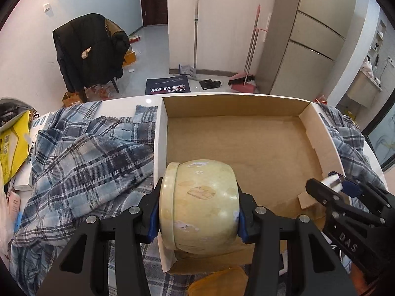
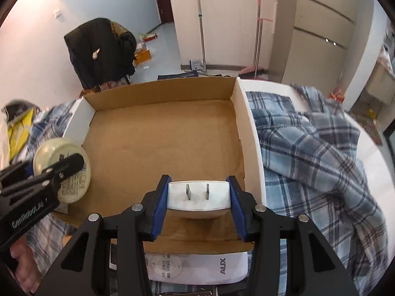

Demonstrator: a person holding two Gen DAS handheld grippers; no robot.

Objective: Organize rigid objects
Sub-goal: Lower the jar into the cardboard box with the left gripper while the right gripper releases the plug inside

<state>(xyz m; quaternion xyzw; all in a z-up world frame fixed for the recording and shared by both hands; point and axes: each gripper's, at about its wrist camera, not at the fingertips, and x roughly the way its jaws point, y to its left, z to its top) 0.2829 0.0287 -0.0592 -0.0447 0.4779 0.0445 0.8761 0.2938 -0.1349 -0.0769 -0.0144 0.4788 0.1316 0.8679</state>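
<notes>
My left gripper (image 1: 197, 212) is shut on a cream round jar (image 1: 198, 207), lying sideways between the blue pads over the near left corner of an open cardboard box (image 1: 246, 143). In the right wrist view the jar (image 2: 61, 170) shows at the box's left edge, its labelled bottom facing the camera, with the left gripper (image 2: 49, 180) around it. My right gripper (image 2: 198, 197) is shut on a white plug adapter (image 2: 197, 194), its two prongs pointing away, above the box floor (image 2: 160, 148) near the front right. The right gripper (image 1: 333, 185) also shows at the box's right wall.
A blue plaid cloth (image 1: 86, 160) covers the table on both sides of the box (image 2: 308, 148). A white AUX remote (image 2: 197, 268) lies in front of the box. Yellow packaging (image 1: 12, 148) sits at far left. A chair with a black coat (image 1: 91, 49) and brooms (image 1: 246, 74) stand beyond.
</notes>
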